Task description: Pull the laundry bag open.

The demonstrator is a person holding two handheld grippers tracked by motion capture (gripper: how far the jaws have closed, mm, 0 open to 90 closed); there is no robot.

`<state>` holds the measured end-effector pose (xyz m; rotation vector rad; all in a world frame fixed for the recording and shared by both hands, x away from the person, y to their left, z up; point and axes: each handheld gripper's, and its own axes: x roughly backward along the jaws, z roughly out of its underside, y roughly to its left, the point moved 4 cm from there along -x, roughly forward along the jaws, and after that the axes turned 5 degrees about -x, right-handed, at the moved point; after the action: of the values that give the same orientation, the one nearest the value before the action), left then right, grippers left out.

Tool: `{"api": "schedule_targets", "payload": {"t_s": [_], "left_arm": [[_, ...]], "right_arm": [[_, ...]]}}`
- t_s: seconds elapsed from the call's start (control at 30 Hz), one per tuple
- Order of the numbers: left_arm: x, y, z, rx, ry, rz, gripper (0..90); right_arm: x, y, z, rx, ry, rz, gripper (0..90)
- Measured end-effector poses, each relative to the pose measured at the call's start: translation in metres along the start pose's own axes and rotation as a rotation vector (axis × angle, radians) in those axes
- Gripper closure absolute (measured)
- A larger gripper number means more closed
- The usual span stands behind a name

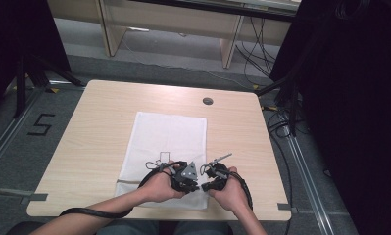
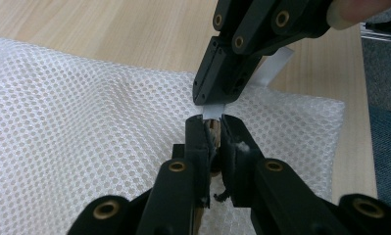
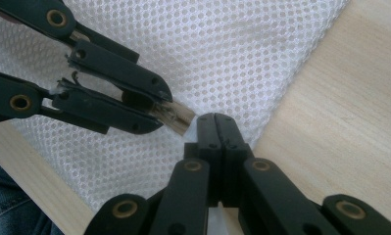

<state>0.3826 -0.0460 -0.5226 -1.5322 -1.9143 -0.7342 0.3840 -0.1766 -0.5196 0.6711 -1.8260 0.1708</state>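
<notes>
White mesh bag (image 1: pixel 166 152) lies flat on the tabletop (image 1: pixel 90 142), its near end towards the person, and both claws are working right at that near edge. In the left gripper view, the left claw (image 2: pixel 213 128) is clamped on a small wooden-looking piece (image 2: pixel 213 131) that sits between its jaws, just above the netting. From the right gripper view that same piece (image 3: pixel 176 117) pokes out of the left claw's (image 3: pixel 156 105) tips, pale and blunt-ended, almost touching the right claw (image 3: pixel 217 120). The right claw's jaws are pressed together, and the left gripper view shows a thin white strip (image 2: pixel 269 71) pinched between them, running from the tips of the right claw (image 2: pixel 213 100) back behind it. Whether the strip is joined to the bag, I cannot tell. From the high view, the two hands sit close together over the bag's near right corner, left claw (image 1: pixel 197 182) and right claw (image 1: pixel 204 185) nearly tip to tip. Light wood shows beyond the mesh on every side, and a small round grommet (image 1: pixel 207 101) sits near the tabletop's far edge.
</notes>
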Motion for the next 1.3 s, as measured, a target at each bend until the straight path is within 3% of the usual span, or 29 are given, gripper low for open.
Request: {"api": "schedule_targets", "payload": {"t_s": [0.23, 0.33, 0.53, 0.6, 0.87, 0.97, 1.0, 1.07, 1.27, 1.3], "left_arm": [[0.002, -0.001, 0.001, -0.003, 0.008, -0.006, 82.2], [0.004, -0.001, 0.001, -0.011, 0.001, -0.012, 82.2], [0.006, -0.001, 0.002, 0.004, 0.003, -0.008, 82.2], [0.006, -0.001, 0.002, 0.001, 0.006, -0.007, 82.2], [0.007, -0.001, 0.003, 0.010, 0.000, -0.011, 82.1], [0.011, 0.000, 0.003, -0.005, 0.006, -0.015, 82.2], [0.011, -0.001, 0.004, 0.011, 0.002, -0.013, 82.2], [0.013, 0.000, 0.004, -0.015, 0.012, -0.017, 82.2], [0.014, 0.000, 0.005, 0.008, 0.006, -0.015, 82.2], [0.015, 0.001, 0.005, -0.013, 0.009, -0.019, 82.2]], "right_arm": [[0.000, 0.000, 0.000, 0.004, -0.003, -0.002, 90.0], [0.000, 0.001, 0.001, -0.017, 0.010, 0.004, 90.0], [0.001, 0.001, 0.001, -0.025, 0.014, 0.004, 90.0], [0.000, -0.001, 0.000, 0.001, -0.001, -0.004, 90.0], [0.000, 0.000, 0.001, -0.022, 0.004, -0.004, 90.0], [0.000, 0.000, 0.001, -0.024, 0.005, -0.003, 90.0], [0.000, 0.000, 0.001, -0.025, 0.005, -0.004, 90.0], [0.000, 0.000, 0.001, -0.024, 0.004, -0.004, 90.0], [0.000, 0.000, 0.001, -0.022, 0.003, -0.006, 90.0], [0.000, 0.000, 0.001, -0.023, 0.004, -0.007, 90.0]]}}
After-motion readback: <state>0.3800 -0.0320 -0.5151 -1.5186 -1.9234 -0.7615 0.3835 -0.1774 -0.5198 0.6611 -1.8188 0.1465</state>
